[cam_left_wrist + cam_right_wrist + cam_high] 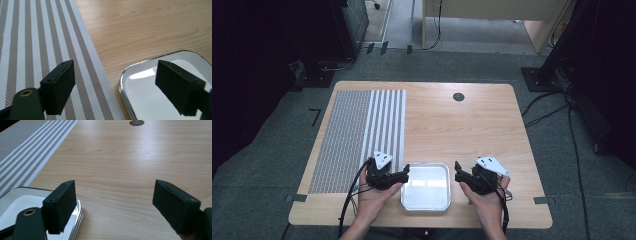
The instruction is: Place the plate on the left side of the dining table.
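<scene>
High view: a white metal tray [426, 186] sits at the near edge of the wooden table [472, 125], just right of the striped placemat [362, 135]. The left gripper [404, 172] flanks the tray's left rim, the right gripper [458, 172] its right rim. Both have jaws apart with nothing between them; neither touches the tray.
</scene>
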